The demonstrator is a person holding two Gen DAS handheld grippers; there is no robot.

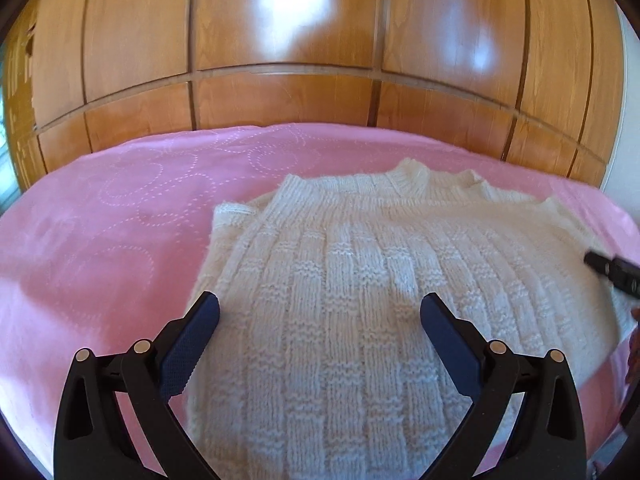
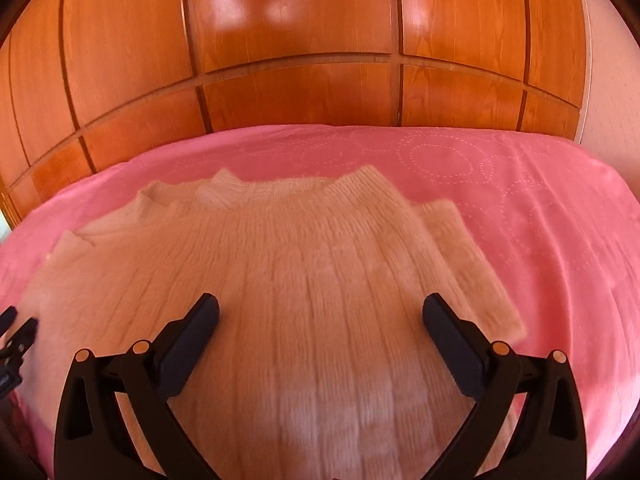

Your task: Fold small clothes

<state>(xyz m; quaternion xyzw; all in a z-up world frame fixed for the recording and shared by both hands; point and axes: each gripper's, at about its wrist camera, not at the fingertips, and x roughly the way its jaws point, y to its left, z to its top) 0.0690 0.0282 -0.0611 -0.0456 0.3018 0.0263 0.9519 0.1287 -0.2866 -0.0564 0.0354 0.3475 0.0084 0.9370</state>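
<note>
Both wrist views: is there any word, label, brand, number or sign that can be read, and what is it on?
None can be read.
Sweater: knit pattern only, no tag showing.
Pink bedcover: stitched dotted circles, no letters.
Wooden wardrobe doors: plain panels.
Left gripper and right gripper: no markings visible.

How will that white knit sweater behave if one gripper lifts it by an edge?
Probably floppy: the sweater lies limp and flat on the pink bedspread, so a lifted edge should drape and drag the rest. The chunky ribbed knit suggests some weight and stretch. Its fuzzy surface looks grippy, not slippery. Both the left gripper and right gripper hover with jaws open.
</note>
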